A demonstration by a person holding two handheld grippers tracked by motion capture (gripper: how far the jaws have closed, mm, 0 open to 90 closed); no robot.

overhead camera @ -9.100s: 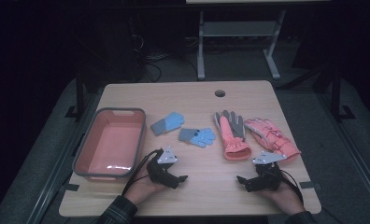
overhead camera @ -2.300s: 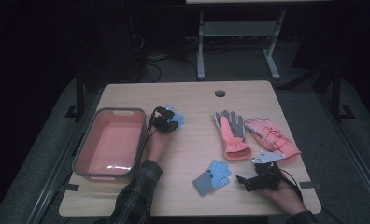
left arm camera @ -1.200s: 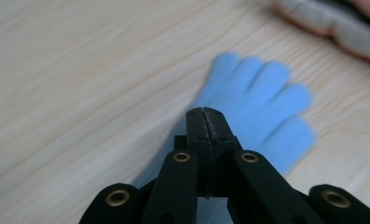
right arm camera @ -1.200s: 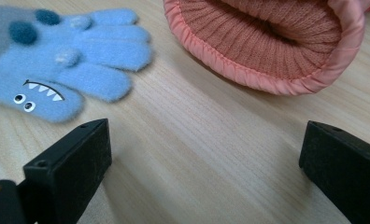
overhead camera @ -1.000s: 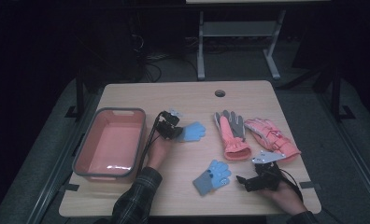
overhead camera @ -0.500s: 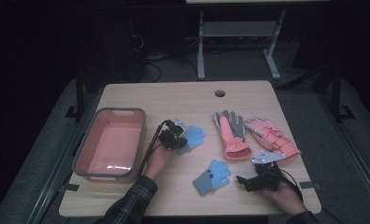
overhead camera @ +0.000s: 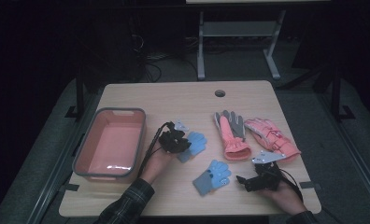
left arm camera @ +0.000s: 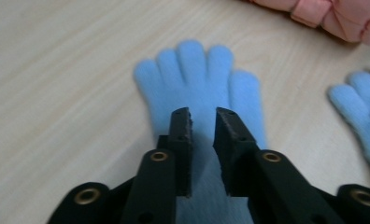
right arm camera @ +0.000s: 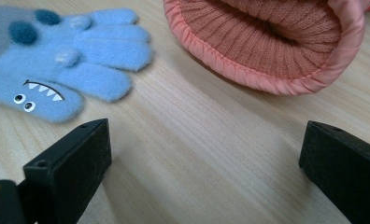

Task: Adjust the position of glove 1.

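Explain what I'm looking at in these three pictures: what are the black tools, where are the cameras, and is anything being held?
A person at a wooden table holds a two-jaw gripper in each hand. One camera looks down from above; one rides on each gripper, looking along its black jaws. The left gripper is pinched on a blue glove, jaws nearly together. The right gripper rests with jaws wide apart, holding nothing. Near it lies a second blue glove with a little face. Also on the table: a pink tray, a pink-and-grey glove and a pink glove.
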